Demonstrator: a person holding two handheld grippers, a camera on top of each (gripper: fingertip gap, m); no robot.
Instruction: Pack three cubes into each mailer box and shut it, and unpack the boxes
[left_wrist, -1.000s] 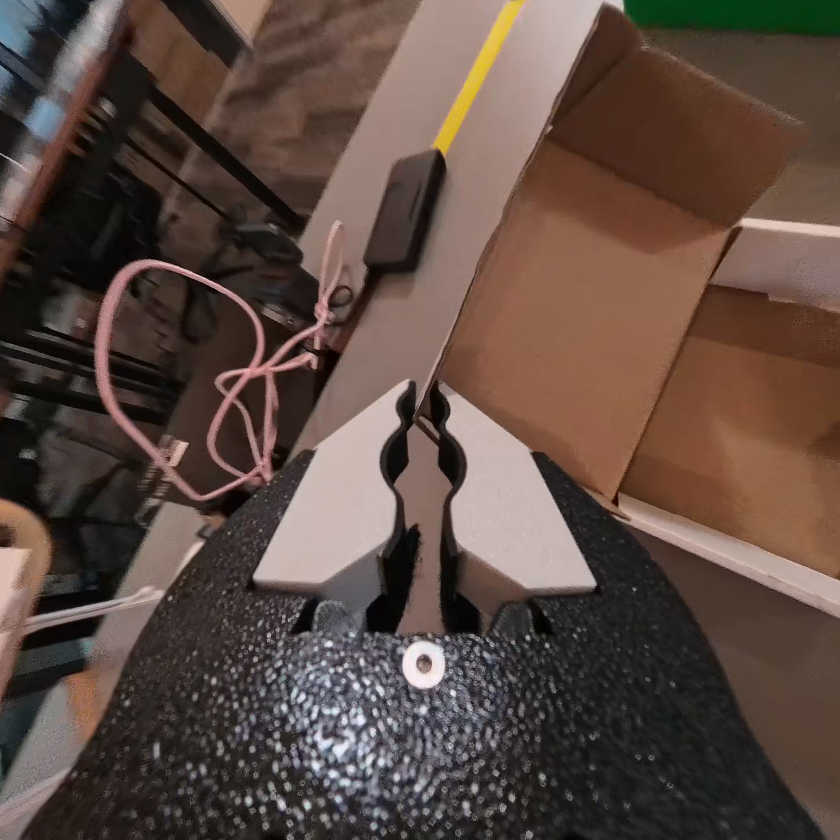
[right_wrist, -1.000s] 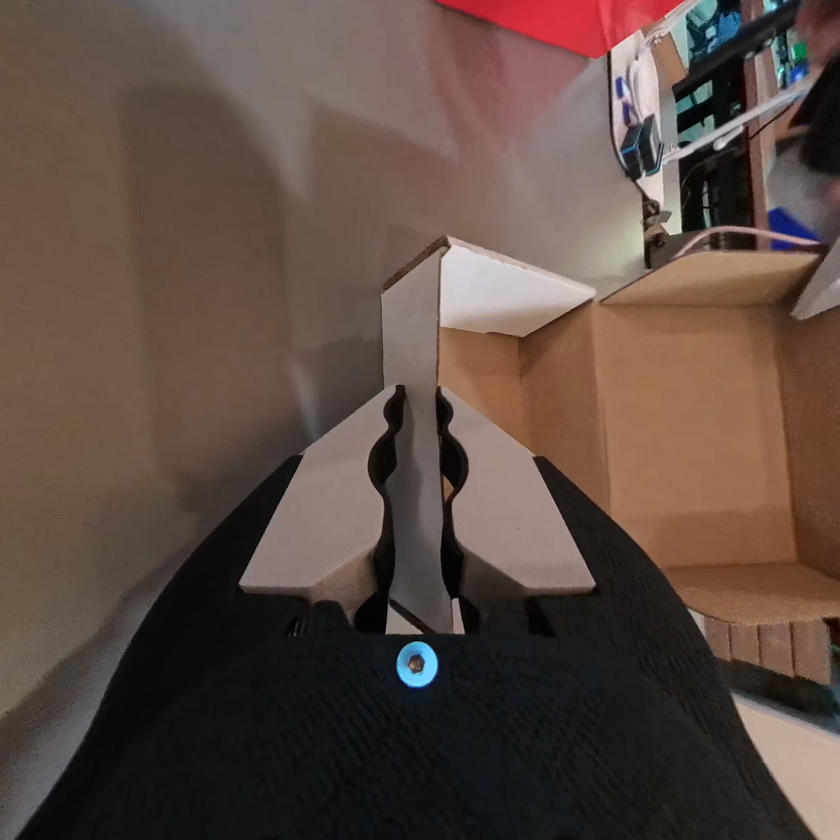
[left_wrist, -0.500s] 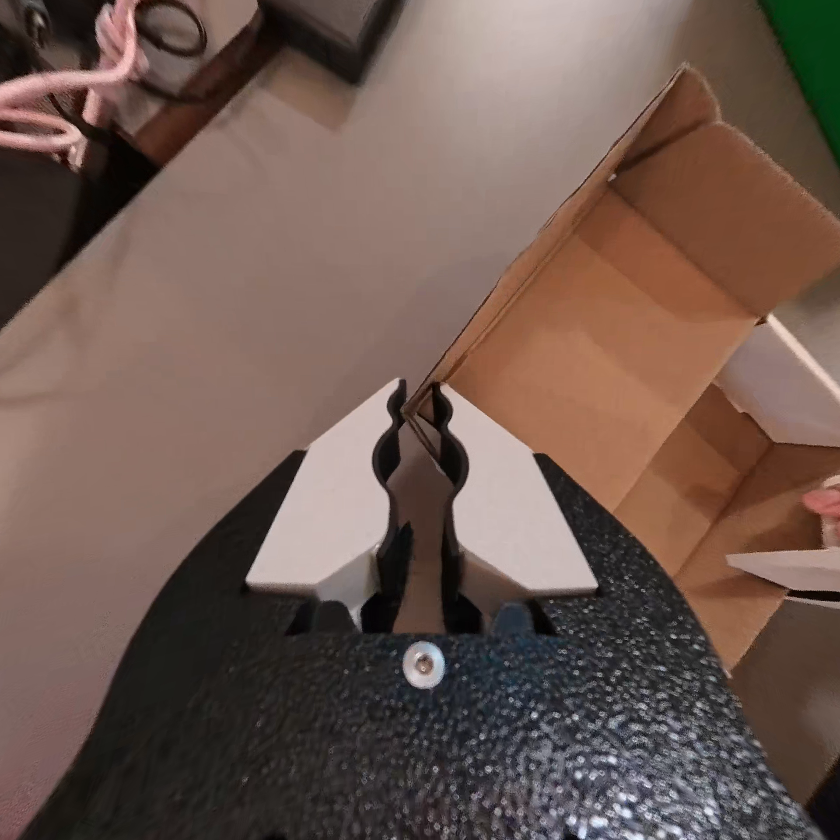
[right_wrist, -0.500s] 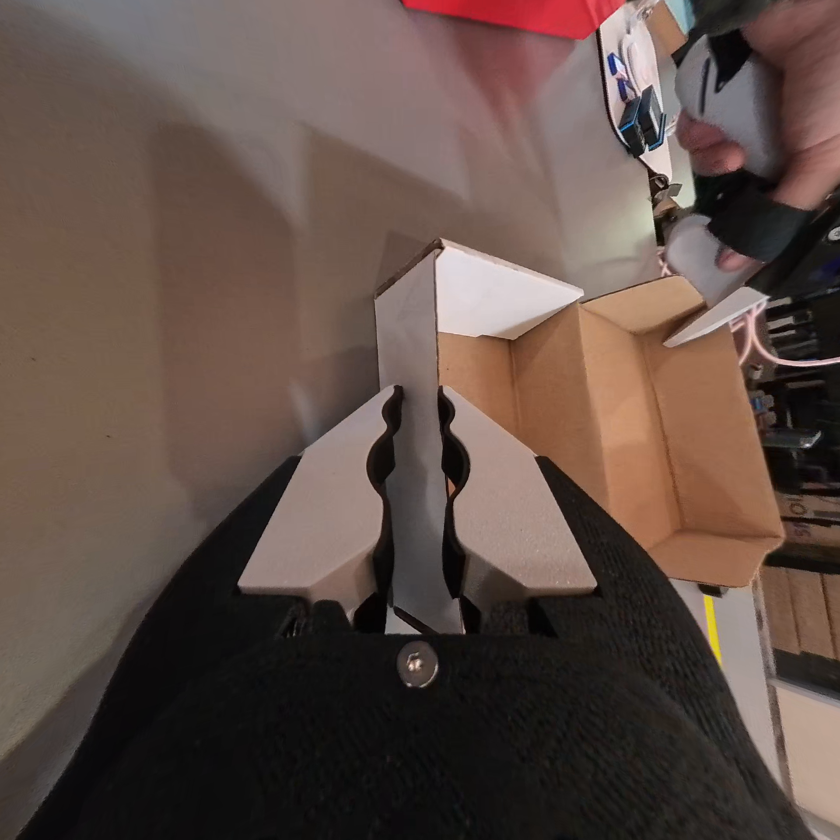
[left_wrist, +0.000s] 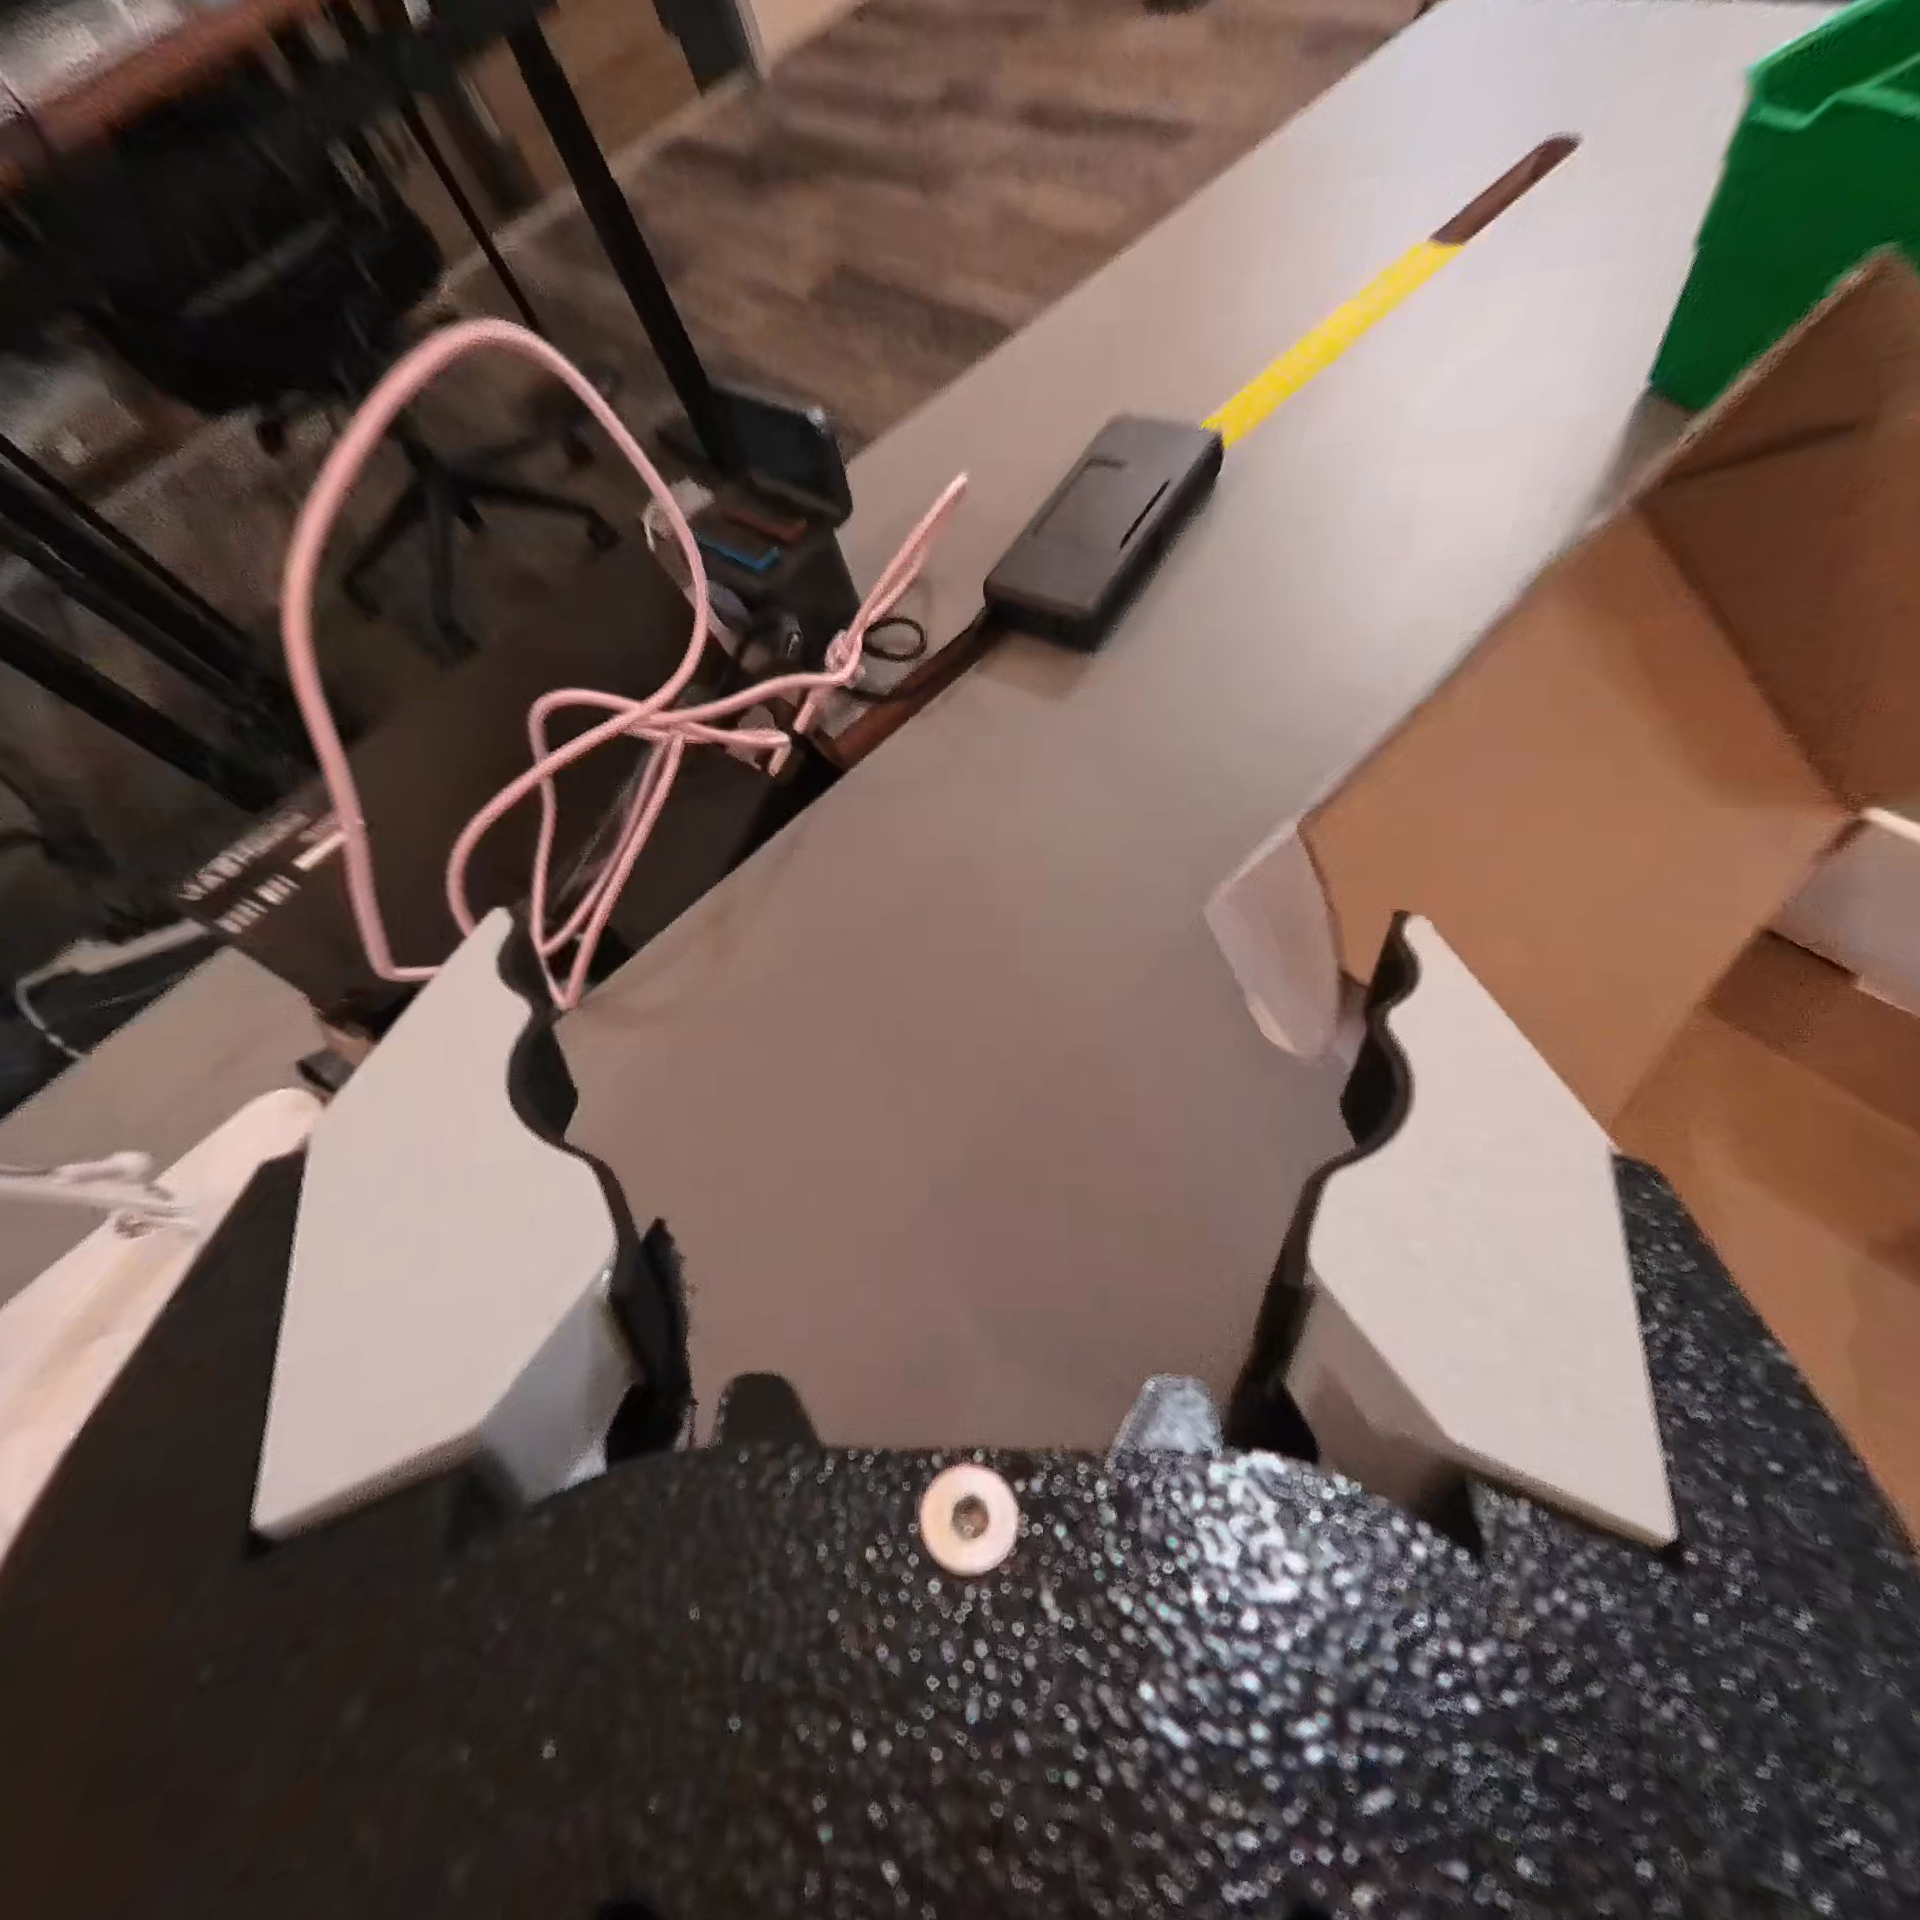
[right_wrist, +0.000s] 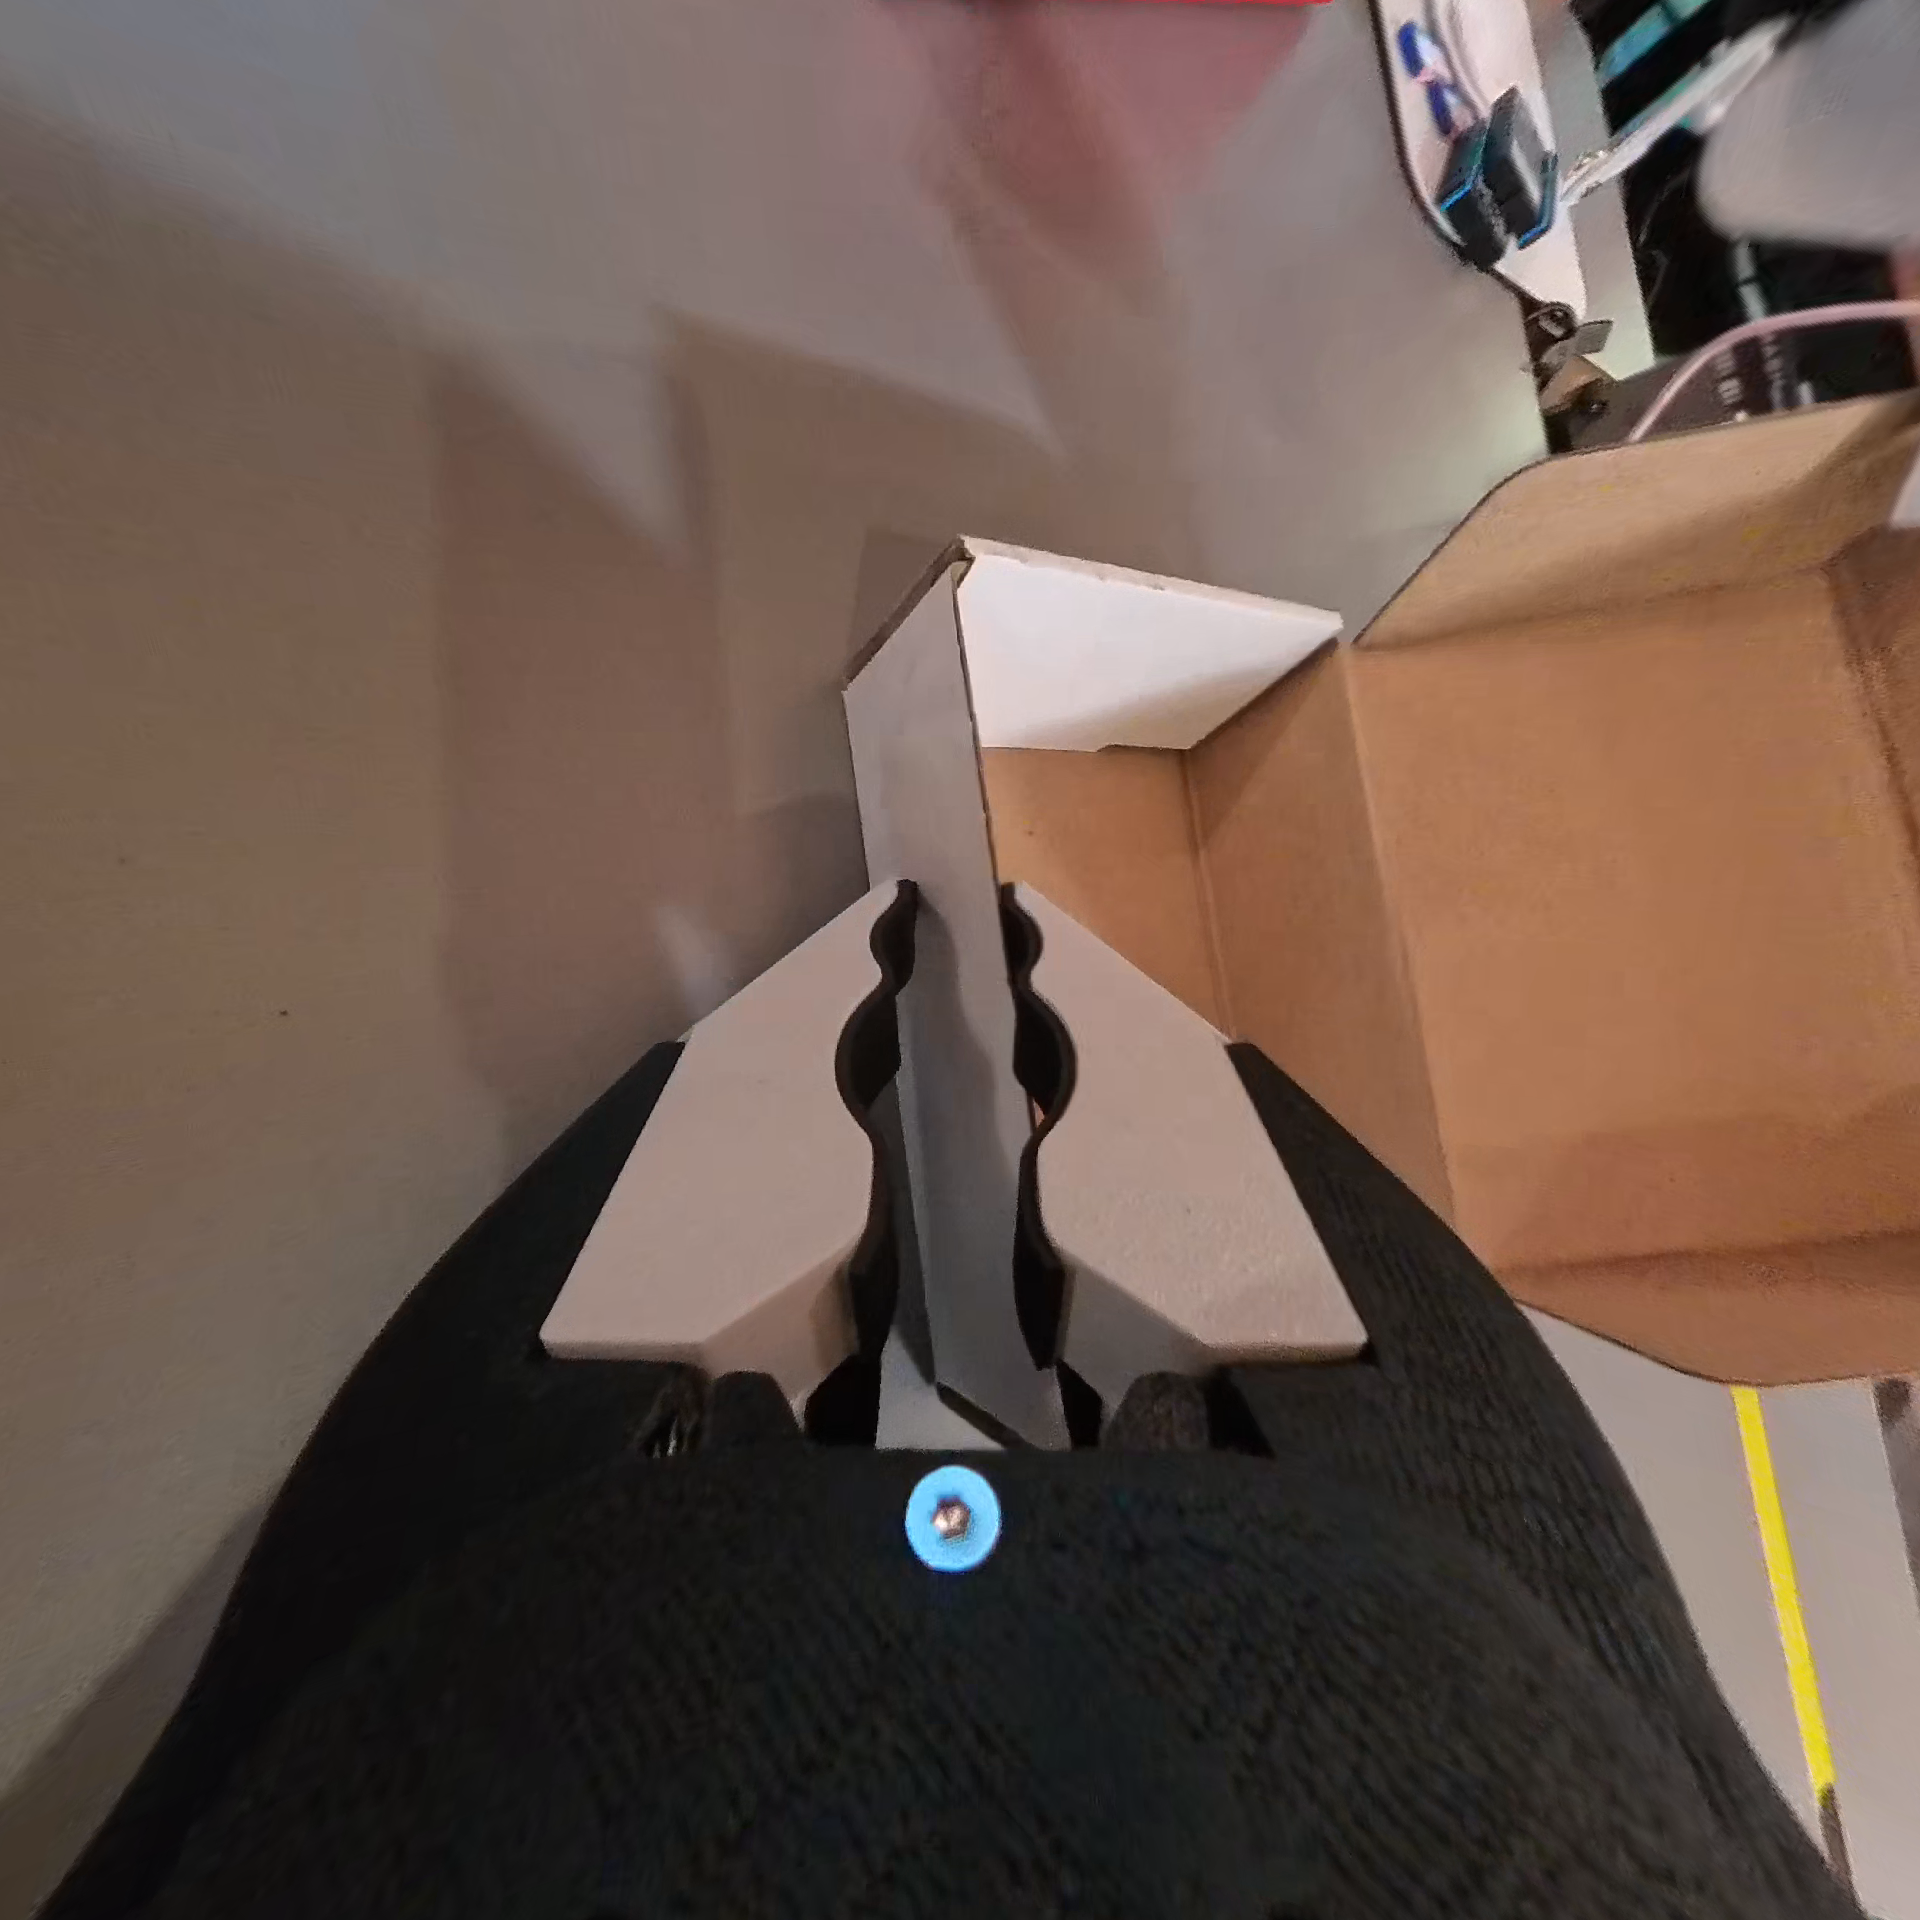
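one mailer box, one green bin, one black adapter, one pink cable.

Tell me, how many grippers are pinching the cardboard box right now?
1. The right gripper is shut on a white flap of the mailer box. The left gripper is open above the table, its right finger beside the box's corner, gripping nothing.

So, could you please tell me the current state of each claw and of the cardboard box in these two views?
Left claw: open, holding nothing, one finger beside a box flap.
Right claw: shut on the white flap of the box.
Brown cardboard mailer box, white outside: open, flaps raised, no cubes visible inside.
Black rectangular device: lying flat on the grey table.
Pink cable: hanging loose, tangled off the table edge.
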